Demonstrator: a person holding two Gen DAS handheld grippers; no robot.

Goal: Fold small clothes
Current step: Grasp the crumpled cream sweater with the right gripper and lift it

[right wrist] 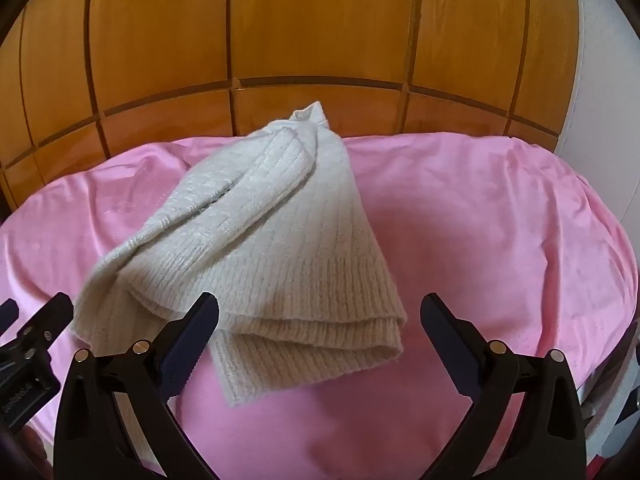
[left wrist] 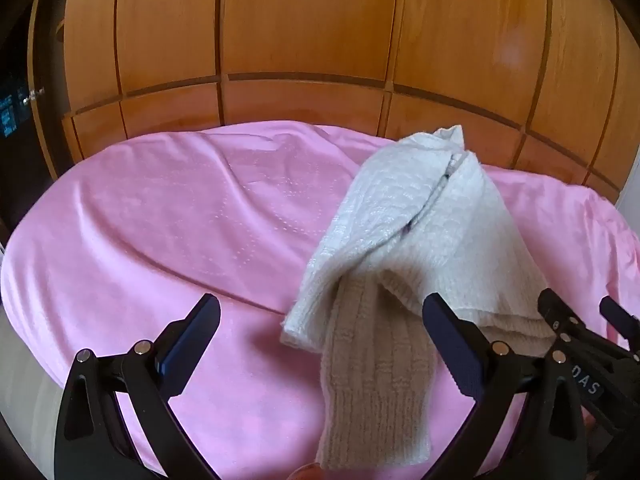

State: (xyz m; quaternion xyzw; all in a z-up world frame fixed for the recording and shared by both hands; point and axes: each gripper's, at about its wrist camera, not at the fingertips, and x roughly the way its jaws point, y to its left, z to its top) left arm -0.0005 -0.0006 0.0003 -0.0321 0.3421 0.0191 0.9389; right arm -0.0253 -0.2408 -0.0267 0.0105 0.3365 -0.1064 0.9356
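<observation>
— Sweater (right wrist: 256, 232), cream and knitted with ribs, lies on the pink blanket (right wrist: 480, 220) that covers the bed. Do you see it well from there?

— Yes. It is roughly folded, in several layers. One narrow end reaches up toward the far edge of the bed, close to the wooden wardrobe (right wrist: 320, 32). The wide ribbed hem lies toward the near edge.

— And the sleeve?

— One long ribbed part (left wrist: 376, 392), maybe a sleeve, comes out under the layers and goes down to the near edge. I cannot say for sure that it is a sleeve.

— What about the two tools that the person holds?

— Both are spread wide and hold nothing. The left gripper (left wrist: 320, 344) hangs above the near part of the bed, and that ribbed part lies between its two fingers, but the pads are apart from it. The right gripper (right wrist: 320, 332) is just beside it, to the right. The hem of the sweater is between its fingers, more to the left one, and whether that finger touches the wool I cannot tell.

— Is the blanket flat?

— Not fully. It has soft wrinkles, mostly on the left side and near the right edge.
</observation>
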